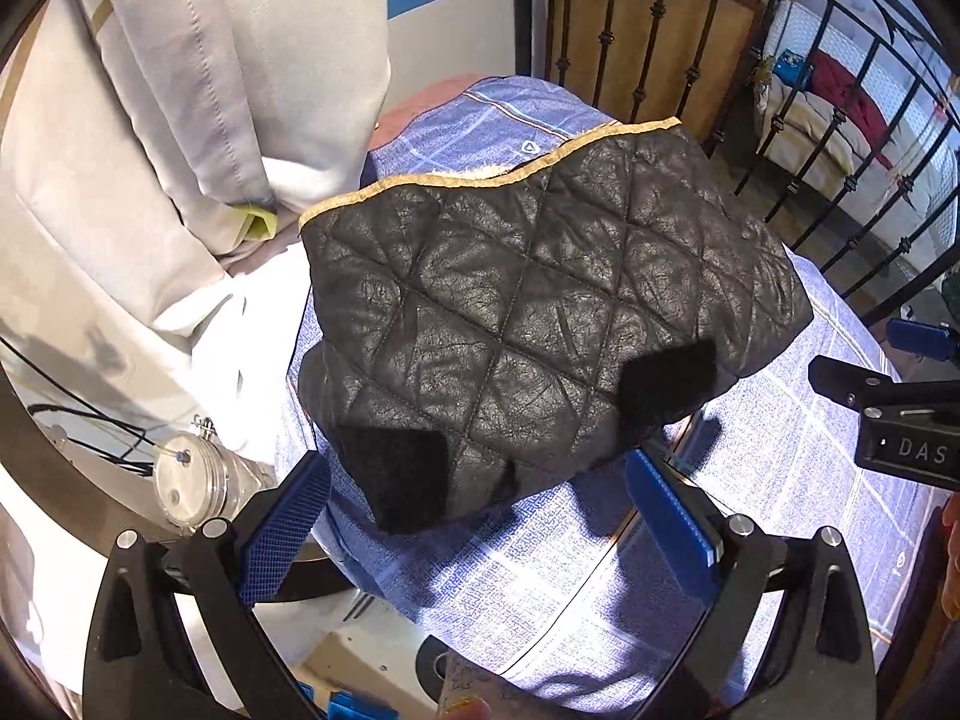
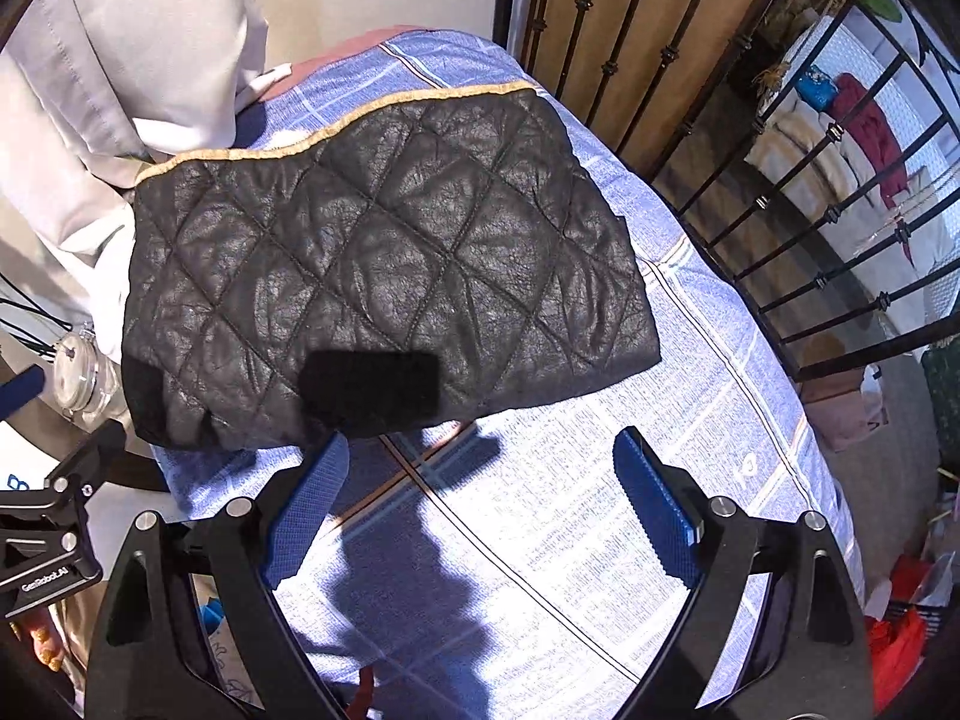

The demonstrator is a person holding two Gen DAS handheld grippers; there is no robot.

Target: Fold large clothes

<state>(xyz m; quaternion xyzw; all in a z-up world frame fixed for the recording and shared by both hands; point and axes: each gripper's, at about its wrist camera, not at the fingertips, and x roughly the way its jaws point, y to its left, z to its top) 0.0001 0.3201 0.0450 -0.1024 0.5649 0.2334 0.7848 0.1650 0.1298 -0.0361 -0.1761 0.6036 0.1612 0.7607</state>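
Two grippers, four blue-padded fingers in all: left gripper spread wide and empty, pads clear above the cloth; right gripper likewise spread wide, nothing between its fingers. Just beyond both, one folded garment, a black quilted jacket with a tan-trimmed edge along its far side and two black cuffs at its near side, lying flat and untouched. Beneath it, one blue checked cloth covering a table, crossed by hard sunlight and the grippers' shadows. At the left, pale grey curtains and one clear plastic jar off the table's edge. Behind and to the right, a black iron railing; past its bars, a sofa with a red cloth.
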